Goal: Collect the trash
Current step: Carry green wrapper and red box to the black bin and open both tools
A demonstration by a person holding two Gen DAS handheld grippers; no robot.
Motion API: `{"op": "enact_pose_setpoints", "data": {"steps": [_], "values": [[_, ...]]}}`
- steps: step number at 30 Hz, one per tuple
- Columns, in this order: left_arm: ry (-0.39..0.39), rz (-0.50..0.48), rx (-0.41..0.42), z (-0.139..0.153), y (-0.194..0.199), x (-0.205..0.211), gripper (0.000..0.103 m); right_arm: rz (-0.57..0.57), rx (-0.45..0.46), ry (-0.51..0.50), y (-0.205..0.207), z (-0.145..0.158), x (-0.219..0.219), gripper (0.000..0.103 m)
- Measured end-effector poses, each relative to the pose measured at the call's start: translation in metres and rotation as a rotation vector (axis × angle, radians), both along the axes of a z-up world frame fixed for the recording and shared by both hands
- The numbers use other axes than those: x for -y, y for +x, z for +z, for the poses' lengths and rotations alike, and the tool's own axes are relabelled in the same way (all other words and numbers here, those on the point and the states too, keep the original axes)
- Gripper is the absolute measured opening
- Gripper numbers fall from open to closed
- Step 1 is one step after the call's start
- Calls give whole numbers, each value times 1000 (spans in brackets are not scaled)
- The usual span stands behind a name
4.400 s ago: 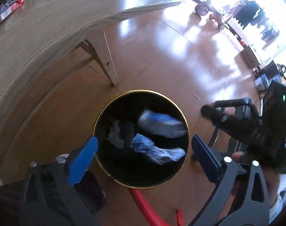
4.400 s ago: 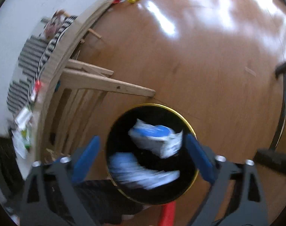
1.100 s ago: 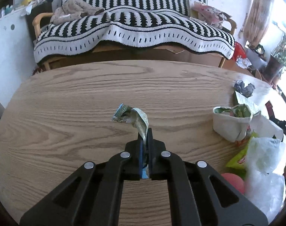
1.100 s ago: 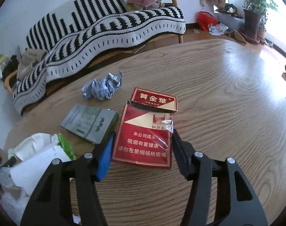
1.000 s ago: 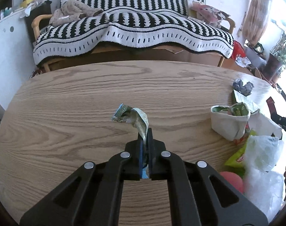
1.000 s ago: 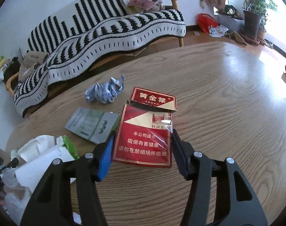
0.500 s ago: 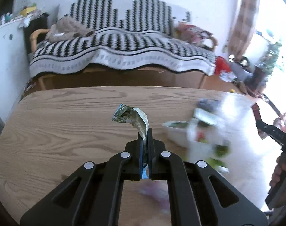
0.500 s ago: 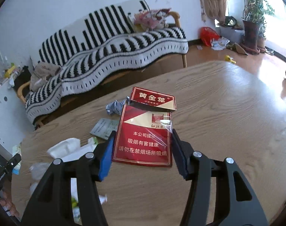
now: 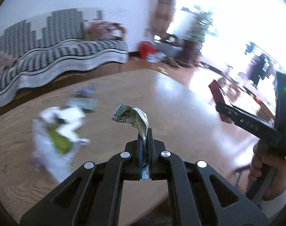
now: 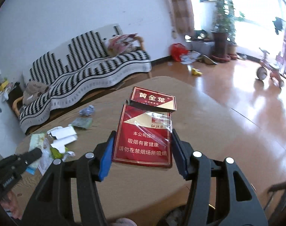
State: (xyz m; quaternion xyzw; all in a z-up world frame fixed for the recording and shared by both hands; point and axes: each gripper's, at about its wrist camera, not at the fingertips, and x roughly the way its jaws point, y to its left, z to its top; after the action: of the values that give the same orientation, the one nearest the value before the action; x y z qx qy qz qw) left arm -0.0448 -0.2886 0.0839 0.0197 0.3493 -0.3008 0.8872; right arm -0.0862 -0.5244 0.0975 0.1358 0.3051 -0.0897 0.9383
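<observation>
- Our left gripper is clenched tight on a crumpled green-and-white wrapper, which curls up and away from the closed jaws.
- Our right gripper grasps a red cigarette pack by its two long sides, the blue pads pressing it and its flip lid hanging open at the far end.
- A second ago both pieces were held low over the wooden table. Now both are lifted clear of it, and we see more of the room: the striped sofa, the glossy floor and a bright window.
- The left view is smeared with motion and has swung to the right, so our right hand and its gripper now show at the right edge, the red pack just visible at its tip.
- The trash left on the table sits well behind what we carry: a pale bag with green scraps, a flat grey-green packet and a crumpled bluish ball.
- We judge this to be the carry step: two pieces are secured and appear to be heading for a bin, which is not clearly in view now.
- Those three items would call for at least one more trip.
- The wrapper is pinched only by one end, so we think it could slip during a fast swing.
</observation>
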Motion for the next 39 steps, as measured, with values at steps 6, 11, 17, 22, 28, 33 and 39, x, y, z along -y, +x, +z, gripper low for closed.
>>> {"op": "enact_pose_setpoints", "data": {"steps": [6,11,17,22,28,33,39], "values": [[5,-220,-175,-46,-59,79,3,-60,-28,38,-76,-13,51,55],[68,-315,-403,-132,-90,126,3,-69,-261,167,-112,-114,72,55],[154,-347,-507,-187,-103,152,3,-123,-385,289,-148,-183,92,55],[171,-355,-513,-191,-105,158,3,-148,-409,330,-161,-202,106,55],[157,-362,-542,-193,-99,157,3,-153,-439,404,-153,-217,104,56],[188,-267,-536,-202,-102,155,96,-169,-469,495,-152,-220,115,97],[219,-307,-562,-199,-99,154,97,-296,-445,501,-166,-207,130,97]]}}
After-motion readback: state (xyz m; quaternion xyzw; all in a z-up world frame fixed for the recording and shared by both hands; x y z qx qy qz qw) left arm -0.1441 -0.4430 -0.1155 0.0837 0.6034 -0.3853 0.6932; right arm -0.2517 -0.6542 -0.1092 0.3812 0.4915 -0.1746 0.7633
